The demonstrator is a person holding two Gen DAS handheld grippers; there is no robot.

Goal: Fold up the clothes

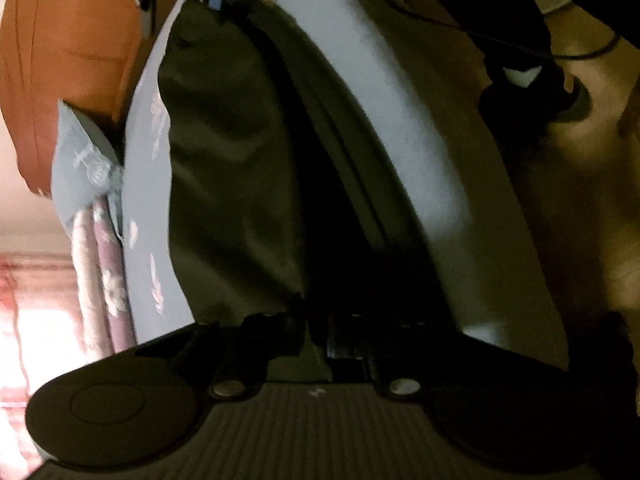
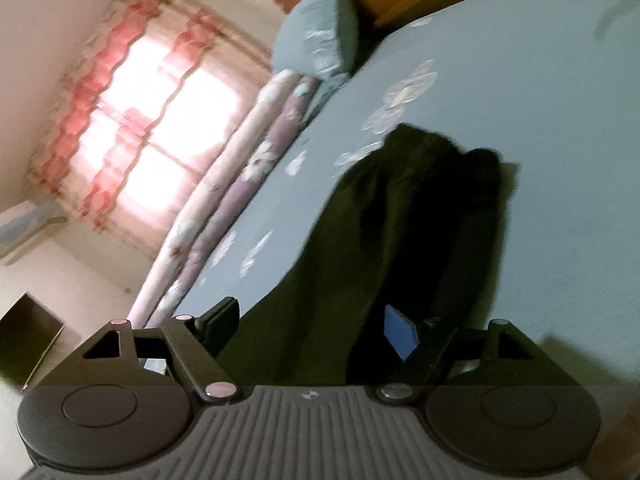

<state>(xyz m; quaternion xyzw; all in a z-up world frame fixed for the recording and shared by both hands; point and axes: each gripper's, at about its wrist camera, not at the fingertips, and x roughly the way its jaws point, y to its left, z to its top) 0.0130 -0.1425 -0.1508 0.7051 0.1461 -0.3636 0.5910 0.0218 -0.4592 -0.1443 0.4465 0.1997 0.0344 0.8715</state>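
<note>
Here, left gripper (image 1: 308,320) pinched tight on the near corner of the dark green garment (image 1: 224,168), presumably to carry that end over for a fold. Right gripper (image 2: 308,328) spread wide, cloth lying between its fingers (image 2: 218,320) but not pressed. Ahead: garment stretched along the blue bedsheet (image 2: 520,100). Bare sheet right of it; bed edge and pillow (image 2: 316,36) off left.

Our right gripper (image 2: 316,330) has a grey ribbed housing (image 2: 312,432) as its landmark, with a small pale logo at its top edge. Flanking that housing we see two round black discs, and above it black linkage arms pinned by silver screws. One finger carries a blue pad (image 2: 400,332). Our left gripper (image 1: 316,332) shows the same ribbed housing, discs and screws.
</note>
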